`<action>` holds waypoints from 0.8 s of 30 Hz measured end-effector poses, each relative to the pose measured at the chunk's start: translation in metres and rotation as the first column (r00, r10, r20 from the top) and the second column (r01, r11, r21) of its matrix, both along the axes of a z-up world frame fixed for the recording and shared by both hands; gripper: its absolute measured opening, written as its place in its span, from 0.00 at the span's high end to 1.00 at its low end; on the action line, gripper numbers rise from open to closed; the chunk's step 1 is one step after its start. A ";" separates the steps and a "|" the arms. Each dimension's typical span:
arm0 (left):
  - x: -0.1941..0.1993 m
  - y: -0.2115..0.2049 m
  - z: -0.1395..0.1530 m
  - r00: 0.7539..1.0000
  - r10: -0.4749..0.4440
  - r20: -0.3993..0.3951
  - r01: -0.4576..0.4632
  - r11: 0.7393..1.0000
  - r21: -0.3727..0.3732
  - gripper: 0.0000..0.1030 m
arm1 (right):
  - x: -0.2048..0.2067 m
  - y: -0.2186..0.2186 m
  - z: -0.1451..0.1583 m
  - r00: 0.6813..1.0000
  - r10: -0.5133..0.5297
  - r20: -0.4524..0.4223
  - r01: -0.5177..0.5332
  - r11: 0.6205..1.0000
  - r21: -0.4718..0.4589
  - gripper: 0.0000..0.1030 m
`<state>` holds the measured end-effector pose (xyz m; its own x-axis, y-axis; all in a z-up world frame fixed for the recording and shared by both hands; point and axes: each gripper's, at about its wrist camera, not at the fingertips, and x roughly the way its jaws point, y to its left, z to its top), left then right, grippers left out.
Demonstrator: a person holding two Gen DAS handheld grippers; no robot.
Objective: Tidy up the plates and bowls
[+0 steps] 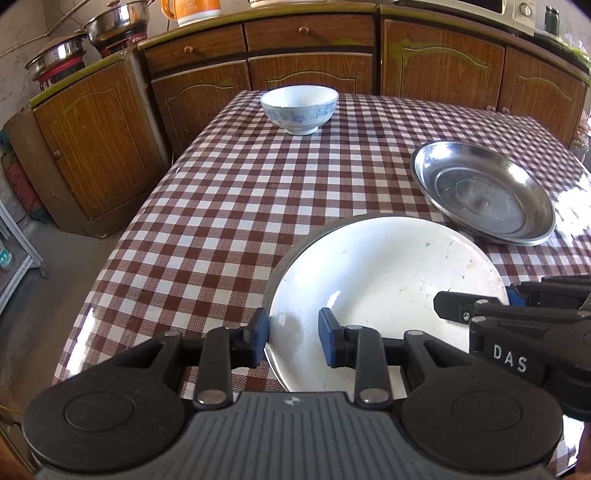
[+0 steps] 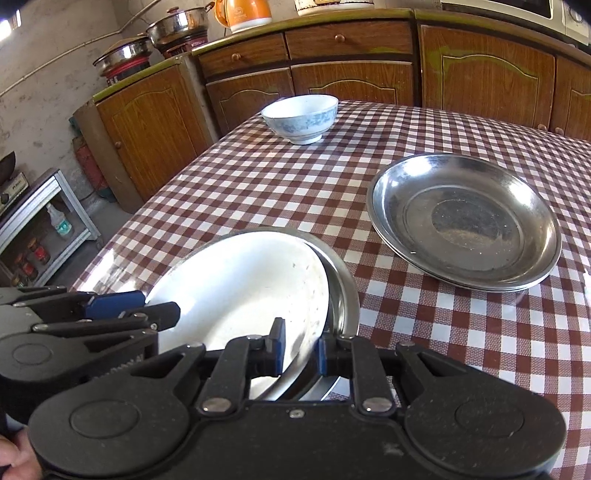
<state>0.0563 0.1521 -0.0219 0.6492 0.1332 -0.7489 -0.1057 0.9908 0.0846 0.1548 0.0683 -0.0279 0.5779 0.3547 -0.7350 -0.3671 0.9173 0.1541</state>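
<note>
A white plate (image 1: 388,273) (image 2: 243,284) lies near the front of the checked table (image 1: 221,203), tilted on a steel plate whose rim (image 2: 349,295) shows beside it. My left gripper (image 1: 293,332) straddles the white plate's left rim; one blue pad stands outside it and the other hangs over the dish without pressing, so it is open. My right gripper (image 2: 299,347) is shut on the plate's right rim. Each gripper shows in the other's view, the right gripper (image 1: 480,301) and the left gripper (image 2: 144,308). A white and blue bowl (image 1: 299,107) (image 2: 301,114) stands at the far edge.
More steel plates (image 1: 484,192) (image 2: 465,221) sit stacked on the right of the table. Brown cabinets (image 1: 306,70) line the wall behind, with pots (image 1: 118,22) and an orange kettle (image 1: 192,9) on top. A low shelf (image 2: 48,225) with bottles stands on the floor at left.
</note>
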 end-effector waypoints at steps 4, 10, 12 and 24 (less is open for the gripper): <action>-0.001 0.000 0.005 1.000 0.003 0.012 -0.003 1.000 -0.017 0.70 | 0.000 0.004 0.001 1.000 0.018 0.012 -0.017 0.999 -0.037 0.78; 0.000 0.001 0.008 1.000 0.011 0.017 -0.011 0.999 -0.038 0.70 | 0.000 0.009 0.005 0.998 0.049 0.030 -0.046 0.995 -0.087 0.78; 0.000 0.002 0.008 1.000 0.015 0.016 -0.015 0.999 -0.042 0.70 | -0.001 0.008 0.007 0.998 0.050 0.037 -0.046 0.994 -0.101 0.76; -0.001 0.004 0.012 0.999 0.021 0.024 -0.019 0.998 -0.053 0.70 | -0.004 0.000 0.027 0.994 0.059 0.094 -0.047 0.991 -0.126 0.67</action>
